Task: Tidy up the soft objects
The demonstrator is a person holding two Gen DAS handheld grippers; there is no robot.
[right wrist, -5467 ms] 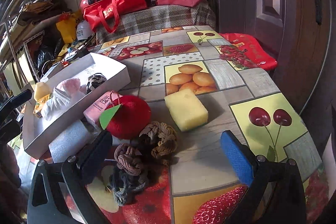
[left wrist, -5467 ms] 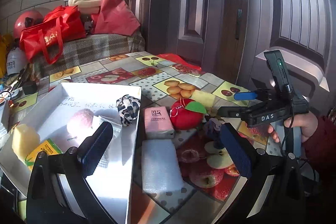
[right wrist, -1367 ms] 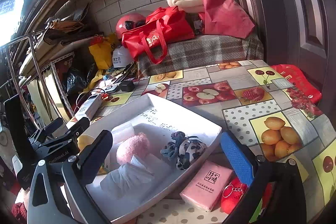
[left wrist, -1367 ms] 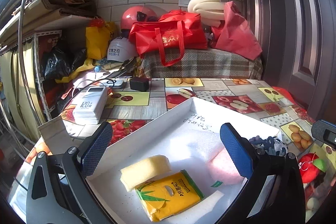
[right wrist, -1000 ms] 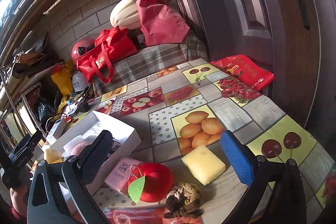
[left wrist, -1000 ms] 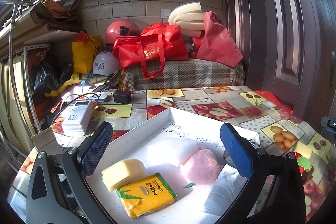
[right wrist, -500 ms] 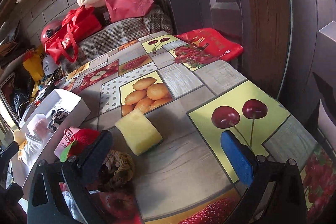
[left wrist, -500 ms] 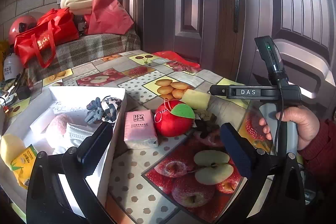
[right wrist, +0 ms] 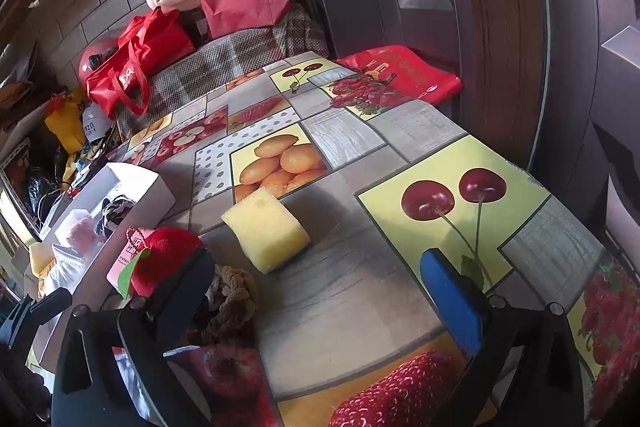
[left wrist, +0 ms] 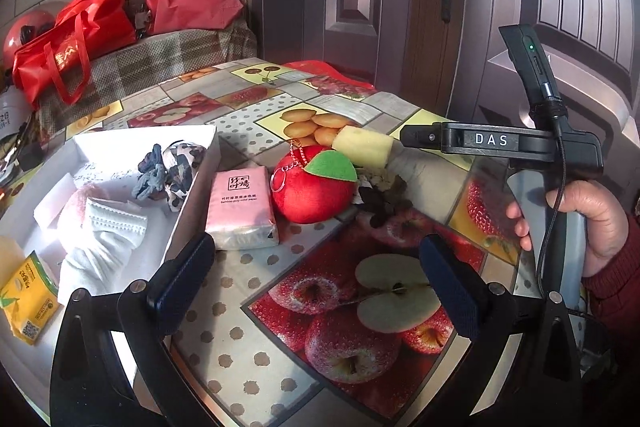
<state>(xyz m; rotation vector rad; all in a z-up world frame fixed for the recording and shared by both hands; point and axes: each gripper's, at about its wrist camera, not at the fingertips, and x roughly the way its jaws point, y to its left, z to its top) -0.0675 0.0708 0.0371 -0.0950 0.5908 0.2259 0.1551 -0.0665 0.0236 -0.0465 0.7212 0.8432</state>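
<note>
On the fruit-print tablecloth (left wrist: 400, 107) lie the loose soft things: a pink tissue pack (left wrist: 241, 206) printed "Bamboo pulp color paper" under Chinese characters, just beside the white box (left wrist: 192, 187); a red plush apple (left wrist: 316, 189) with a green leaf, touching the pack; a yellow sponge (left wrist: 363, 148) behind the apple; and knotted rope rings (right wrist: 234, 301) at the apple's right. Inside the box sit a leopard-print scrunchie (left wrist: 178, 167), a white cloth (left wrist: 102, 243) and a yellow packet (left wrist: 28, 297). The left gripper (left wrist: 320, 275) hangs spread wide and empty above the cloth. The right gripper (right wrist: 320, 291), marked "DAS" on its side in the left view, is likewise spread with nothing between its fingers, near the sponge.
</note>
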